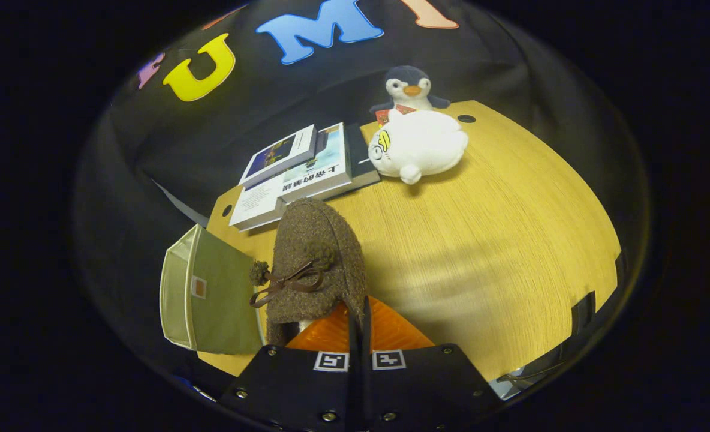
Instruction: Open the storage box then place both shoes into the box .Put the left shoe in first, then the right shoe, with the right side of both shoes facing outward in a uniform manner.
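A brown fuzzy shoe with a small bow and pompoms on its top hangs in front of me, toe pointing away toward the books. My gripper is shut on the shoe's heel rim, and both fingers press on it. An olive green fabric storage box stands at the table's left corner, just left of the shoe and touching it in this view. A paler green panel shows on the box's far left side; I cannot tell whether that is the lid or a wall.
The shoe and box are over a wooden table. Beyond the shoe lies a stack of books. Right of the books a white plush toy rests, with a penguin plush behind it at the table's far edge.
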`<state>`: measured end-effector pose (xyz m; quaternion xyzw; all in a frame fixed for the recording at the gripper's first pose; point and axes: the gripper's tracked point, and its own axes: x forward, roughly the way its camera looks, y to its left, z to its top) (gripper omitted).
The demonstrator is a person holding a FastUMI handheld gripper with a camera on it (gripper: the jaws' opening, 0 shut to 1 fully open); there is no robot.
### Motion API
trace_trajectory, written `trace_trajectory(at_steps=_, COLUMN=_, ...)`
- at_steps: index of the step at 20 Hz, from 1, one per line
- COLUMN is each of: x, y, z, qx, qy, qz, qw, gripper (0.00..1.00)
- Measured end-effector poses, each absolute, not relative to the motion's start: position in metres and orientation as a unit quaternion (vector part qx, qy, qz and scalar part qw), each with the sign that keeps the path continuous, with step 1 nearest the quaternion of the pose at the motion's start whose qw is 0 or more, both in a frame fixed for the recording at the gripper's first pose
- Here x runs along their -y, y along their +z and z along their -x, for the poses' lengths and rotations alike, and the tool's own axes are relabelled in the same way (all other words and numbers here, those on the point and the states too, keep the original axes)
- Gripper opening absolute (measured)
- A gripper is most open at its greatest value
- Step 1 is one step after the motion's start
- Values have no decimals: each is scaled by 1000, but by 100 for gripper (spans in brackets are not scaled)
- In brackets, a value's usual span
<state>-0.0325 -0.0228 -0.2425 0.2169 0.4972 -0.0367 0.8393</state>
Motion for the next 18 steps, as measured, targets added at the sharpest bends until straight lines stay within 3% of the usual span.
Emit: trace_trajectory(at_steps=18, x=-118, y=-171, z=-18, qx=-469, qy=15, qz=-234, qw=851, gripper=0)
